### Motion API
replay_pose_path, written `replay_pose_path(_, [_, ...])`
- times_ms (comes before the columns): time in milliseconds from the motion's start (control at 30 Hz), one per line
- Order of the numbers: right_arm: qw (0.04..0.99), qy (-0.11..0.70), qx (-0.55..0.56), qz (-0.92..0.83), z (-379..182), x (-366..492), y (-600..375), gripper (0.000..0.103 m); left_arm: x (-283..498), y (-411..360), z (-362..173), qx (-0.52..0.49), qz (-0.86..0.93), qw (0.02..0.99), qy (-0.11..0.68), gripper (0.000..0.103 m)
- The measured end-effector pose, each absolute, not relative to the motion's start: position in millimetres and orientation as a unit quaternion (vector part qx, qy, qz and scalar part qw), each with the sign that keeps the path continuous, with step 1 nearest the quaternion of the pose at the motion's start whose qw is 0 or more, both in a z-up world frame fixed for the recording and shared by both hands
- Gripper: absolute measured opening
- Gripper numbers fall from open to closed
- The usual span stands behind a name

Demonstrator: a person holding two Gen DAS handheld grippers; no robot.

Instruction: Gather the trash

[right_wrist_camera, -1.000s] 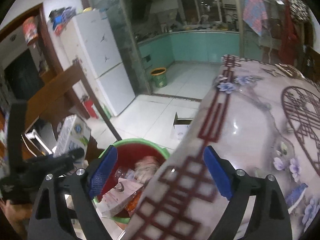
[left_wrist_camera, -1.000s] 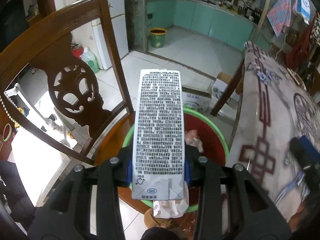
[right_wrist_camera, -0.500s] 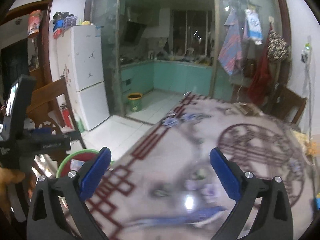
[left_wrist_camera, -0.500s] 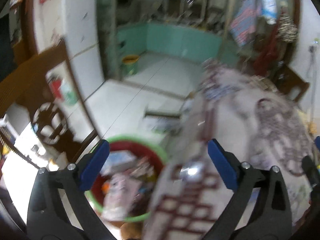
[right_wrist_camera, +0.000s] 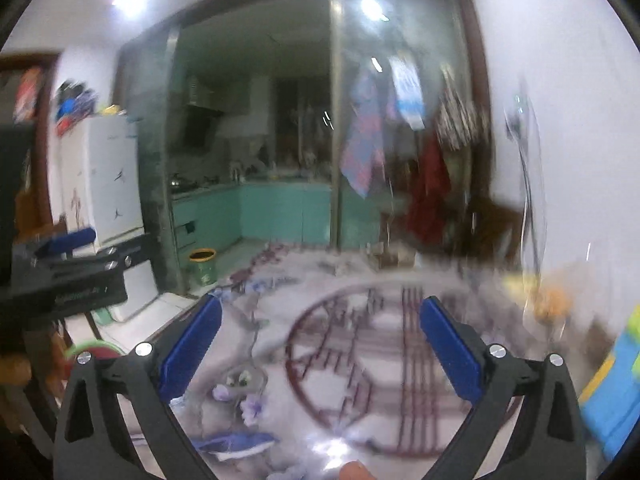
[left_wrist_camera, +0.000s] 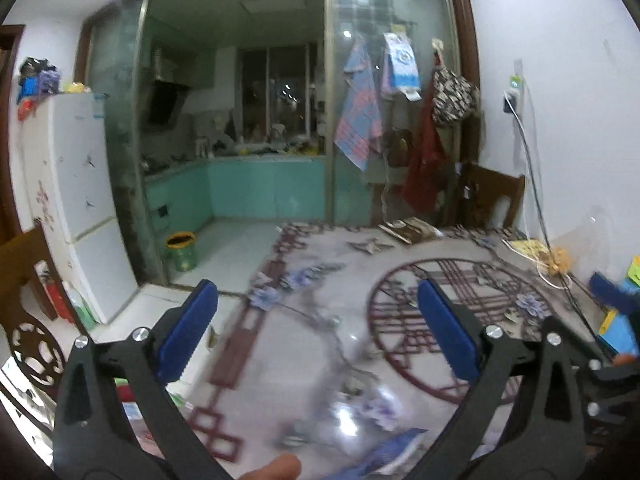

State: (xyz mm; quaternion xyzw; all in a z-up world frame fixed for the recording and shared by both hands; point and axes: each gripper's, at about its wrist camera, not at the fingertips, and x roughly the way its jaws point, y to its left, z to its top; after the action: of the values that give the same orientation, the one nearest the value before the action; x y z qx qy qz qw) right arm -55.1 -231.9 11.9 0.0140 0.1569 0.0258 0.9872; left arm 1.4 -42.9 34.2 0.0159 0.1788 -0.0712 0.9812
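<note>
My left gripper (left_wrist_camera: 314, 292) is open with nothing between its blue pads, over the patterned tablecloth (left_wrist_camera: 320, 320). My right gripper (right_wrist_camera: 320, 304) is open too and holds nothing, further right over the same cloth (right_wrist_camera: 380, 344). A blue wrapper (left_wrist_camera: 392, 452) (right_wrist_camera: 236, 442) lies on the cloth near the front edge. The red basin with a green rim (right_wrist_camera: 90, 346) sits low to the left of the table, and only a sliver of it (left_wrist_camera: 124, 390) shows in the left wrist view. The picture is blurred, most of all in the right wrist view.
A blue, yellow and green box (left_wrist_camera: 620, 332) and a yellow-orange clump (left_wrist_camera: 556, 258) sit at the table's right side, with a cable (left_wrist_camera: 532, 184) running down the wall. A wooden chair (left_wrist_camera: 24, 280), a white fridge (left_wrist_camera: 76, 184) and a green floor bin (left_wrist_camera: 181, 252) stand to the left.
The left gripper let go of the white carton above the basin and opened wide. Both grippers swung right and up, from the basin to over the table.
</note>
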Motion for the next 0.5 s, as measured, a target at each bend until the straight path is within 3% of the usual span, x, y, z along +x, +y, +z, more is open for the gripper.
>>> replay_pose_path(67, [0.975, 0.214, 0.053, 0.029, 5, -40, -247, 0.096, 3, -56, 26, 0.025, -0.047, 0.982, 0.183, 0.098])
replay_pose_path(500, [0.976, 0.216, 0.035, -0.019, -7, -39, -262, 0.096, 14, -66, 11, -0.002, -0.063, 0.973, 0.221, 0.098])
